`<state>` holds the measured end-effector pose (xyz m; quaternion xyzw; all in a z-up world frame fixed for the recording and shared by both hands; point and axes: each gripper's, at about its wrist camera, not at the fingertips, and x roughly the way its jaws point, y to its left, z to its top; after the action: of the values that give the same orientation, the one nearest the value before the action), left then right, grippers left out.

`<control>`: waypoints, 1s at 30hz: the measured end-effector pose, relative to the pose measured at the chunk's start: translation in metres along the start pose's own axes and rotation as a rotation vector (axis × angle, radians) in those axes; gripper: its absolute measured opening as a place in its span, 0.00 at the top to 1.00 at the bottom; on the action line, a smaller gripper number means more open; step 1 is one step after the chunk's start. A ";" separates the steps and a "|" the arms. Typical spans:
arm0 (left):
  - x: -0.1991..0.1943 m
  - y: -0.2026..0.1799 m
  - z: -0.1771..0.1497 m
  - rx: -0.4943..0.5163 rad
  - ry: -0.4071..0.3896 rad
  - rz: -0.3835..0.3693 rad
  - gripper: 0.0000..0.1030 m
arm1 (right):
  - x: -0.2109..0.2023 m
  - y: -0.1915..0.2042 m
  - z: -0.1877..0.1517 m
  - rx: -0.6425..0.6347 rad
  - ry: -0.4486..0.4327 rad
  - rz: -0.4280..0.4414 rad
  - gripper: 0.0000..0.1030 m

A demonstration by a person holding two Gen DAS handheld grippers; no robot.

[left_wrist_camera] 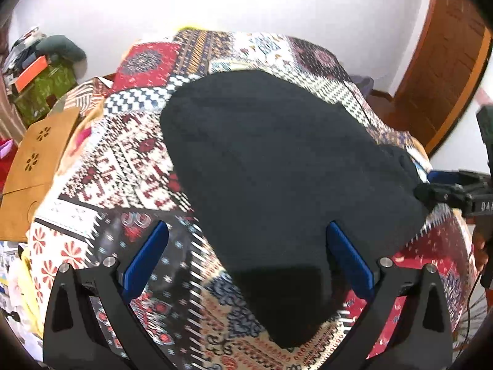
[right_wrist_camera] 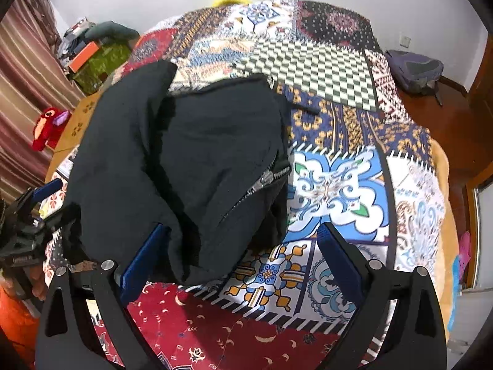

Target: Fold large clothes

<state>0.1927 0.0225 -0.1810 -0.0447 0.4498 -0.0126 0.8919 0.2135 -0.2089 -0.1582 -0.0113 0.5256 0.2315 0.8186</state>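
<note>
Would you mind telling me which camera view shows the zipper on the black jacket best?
The right wrist view: the metal zipper runs diagonally across the black jacket, its teeth plainly visible. The left wrist view shows the jacket only as a smooth dark mass on the patterned bedspread, with no zipper visible.

the walls [left_wrist_camera: 277, 3] are plain white. a bed with a patchwork cover [right_wrist_camera: 339, 166] fills the middle of the room. the floor [right_wrist_camera: 437, 104] is reddish wood, and a grey backpack [right_wrist_camera: 414, 69] lies on it near the wall. striped curtains [right_wrist_camera: 27, 71] hang at the left. a brown wooden door [left_wrist_camera: 443, 71] stands at the right.
</note>
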 end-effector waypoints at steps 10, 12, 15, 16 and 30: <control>0.034 0.044 0.020 -0.240 0.096 -0.150 0.00 | 0.019 -0.029 0.026 0.077 0.013 0.025 0.06; 0.044 0.047 0.021 -0.282 0.121 -0.202 0.00 | 0.035 -0.034 0.029 0.081 0.060 0.040 0.06; 0.057 0.048 0.021 -0.319 0.141 -0.255 0.00 | 0.059 -0.043 0.032 0.112 0.132 0.106 0.06; 0.061 0.047 0.022 -0.327 0.148 -0.272 0.00 | 0.066 -0.046 0.033 0.129 0.152 0.134 0.06; 0.106 0.072 0.033 -0.490 0.225 -0.437 0.00 | 0.115 -0.046 0.056 0.202 0.240 0.341 0.06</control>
<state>0.2809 0.0897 -0.2534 -0.3511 0.5147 -0.0997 0.7758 0.3181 -0.1928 -0.2431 0.1322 0.6340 0.3097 0.6962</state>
